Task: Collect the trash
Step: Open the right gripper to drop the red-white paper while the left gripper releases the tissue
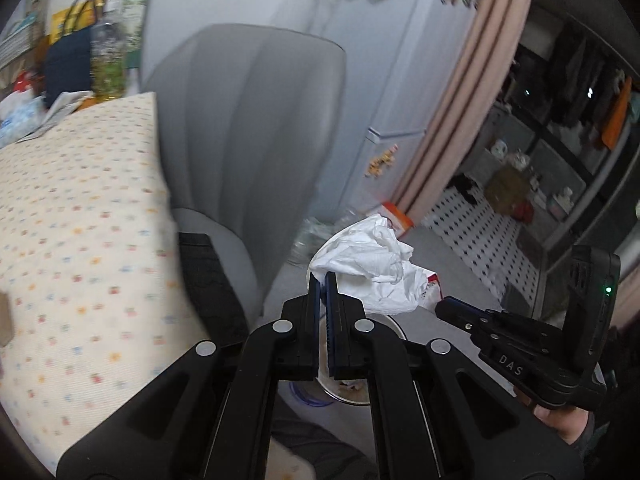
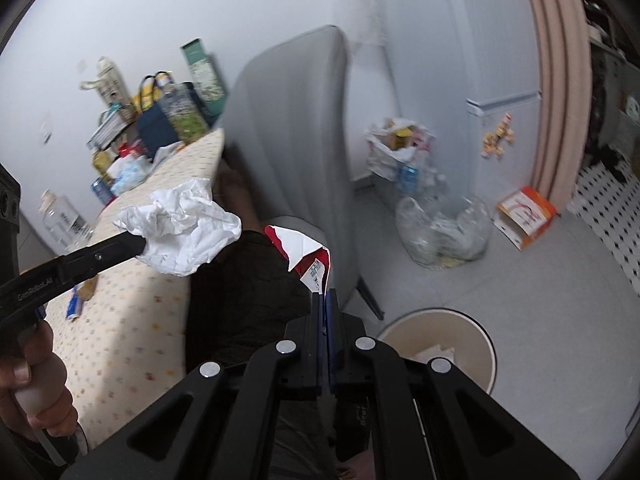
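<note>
Two closed grippers carrying trash toward the bin.
Left gripper [image 1: 323,280] pinches crumpled white tissue [image 1: 372,256]; right gripper [image 2: 324,298] pinches torn red-and-white wrapper [image 2: 306,254]; round beige wastebasket [image 2: 486,344] lower right. Thin holds may slip, dropping trash outside its rim.

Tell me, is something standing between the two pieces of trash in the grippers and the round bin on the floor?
Nothing visible does. The crumpled white paper and the red-and-white wrapper hang in open air, and the open bin below them shows no lid.

Grey chair [image 2: 296,128], dotted tablecloth [image 1: 80,216], pink curtain [image 1: 460,92], navy bag [image 2: 158,128]
</note>
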The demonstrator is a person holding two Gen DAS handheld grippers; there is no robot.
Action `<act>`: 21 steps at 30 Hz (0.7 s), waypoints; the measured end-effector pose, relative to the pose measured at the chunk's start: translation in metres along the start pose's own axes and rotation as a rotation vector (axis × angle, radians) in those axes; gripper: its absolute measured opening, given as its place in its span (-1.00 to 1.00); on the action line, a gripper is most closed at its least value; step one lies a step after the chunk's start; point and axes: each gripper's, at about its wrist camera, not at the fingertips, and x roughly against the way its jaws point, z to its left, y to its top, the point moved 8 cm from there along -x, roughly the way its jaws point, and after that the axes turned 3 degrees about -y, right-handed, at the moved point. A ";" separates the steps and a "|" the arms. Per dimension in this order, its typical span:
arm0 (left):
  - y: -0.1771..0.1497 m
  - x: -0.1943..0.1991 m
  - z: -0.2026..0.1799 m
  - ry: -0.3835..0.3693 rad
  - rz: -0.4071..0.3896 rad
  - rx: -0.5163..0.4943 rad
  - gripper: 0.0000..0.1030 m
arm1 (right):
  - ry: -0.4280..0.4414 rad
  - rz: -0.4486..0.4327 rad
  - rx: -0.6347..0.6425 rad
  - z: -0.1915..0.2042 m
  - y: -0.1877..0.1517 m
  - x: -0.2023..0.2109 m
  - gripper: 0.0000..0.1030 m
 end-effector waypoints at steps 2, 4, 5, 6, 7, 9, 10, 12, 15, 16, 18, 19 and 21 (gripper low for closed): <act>-0.003 -0.014 -0.010 -0.007 0.025 -0.016 -0.93 | -0.015 0.009 -0.021 -0.015 -0.005 -0.004 -0.94; -0.007 -0.029 -0.017 -0.014 0.053 -0.023 -0.93 | -0.030 0.020 -0.043 -0.030 -0.010 -0.009 -0.94; -0.009 -0.034 -0.020 -0.016 0.064 -0.027 -0.93 | -0.037 0.026 -0.055 -0.037 -0.013 -0.012 -0.94; -0.011 -0.041 -0.023 -0.017 0.077 -0.032 -0.93 | -0.044 0.032 -0.066 -0.044 -0.016 -0.014 -0.94; -0.013 -0.047 -0.026 -0.017 0.089 -0.036 -0.93 | -0.052 0.042 -0.079 -0.051 -0.020 -0.018 -0.94; -0.016 -0.057 -0.028 -0.016 0.106 -0.042 -0.93 | -0.065 0.057 -0.098 -0.064 -0.026 -0.024 -0.94; -0.018 -0.063 -0.030 -0.016 0.117 -0.044 -0.93 | -0.071 0.066 -0.110 -0.073 -0.029 -0.028 -0.94; -0.022 -0.072 -0.033 -0.017 0.135 -0.050 -0.93 | -0.081 0.082 -0.129 -0.085 -0.035 -0.034 -0.94; -0.029 -0.086 -0.039 -0.023 0.166 -0.064 -0.93 | -0.105 0.103 -0.151 -0.101 -0.044 -0.044 -0.92; -0.032 -0.090 -0.042 -0.025 0.173 -0.067 -0.93 | -0.111 0.111 -0.159 -0.106 -0.048 -0.048 -0.87; -0.037 -0.098 -0.046 -0.025 0.193 -0.077 -0.93 | -0.103 0.129 -0.186 -0.114 -0.054 -0.056 -0.85; -0.038 -0.101 -0.047 -0.025 0.201 -0.080 -0.93 | -0.097 0.140 -0.203 -0.118 -0.058 -0.060 -0.76; -0.040 -0.108 -0.049 -0.021 0.216 -0.090 -0.93 | -0.109 0.136 -0.212 -0.124 -0.061 -0.063 -0.23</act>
